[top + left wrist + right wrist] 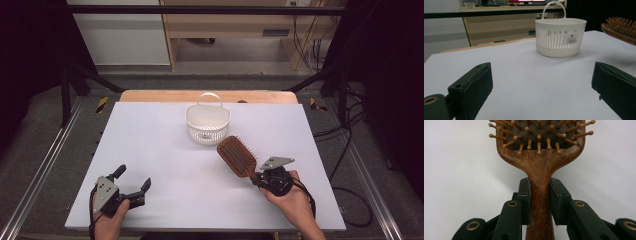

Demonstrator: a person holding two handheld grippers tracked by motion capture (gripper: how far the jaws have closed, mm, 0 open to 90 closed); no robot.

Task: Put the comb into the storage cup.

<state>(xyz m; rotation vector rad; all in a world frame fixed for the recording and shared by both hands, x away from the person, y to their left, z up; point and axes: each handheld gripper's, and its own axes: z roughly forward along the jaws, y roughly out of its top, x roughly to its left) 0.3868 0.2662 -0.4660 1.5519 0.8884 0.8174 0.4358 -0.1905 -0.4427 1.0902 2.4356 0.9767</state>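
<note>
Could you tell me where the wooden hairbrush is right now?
In the high view, the hairbrush is right of centre, its handle clamped in the right tongs, just in front of the white basket.

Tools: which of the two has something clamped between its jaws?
The right tool, closed on the wooden hairbrush by its handle; the left tool stands open over the bare table.

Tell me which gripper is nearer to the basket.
Right. The right gripper, shut on the hairbrush handle, sits just below-right of the basket; the left gripper is open, far at the lower left.
</note>
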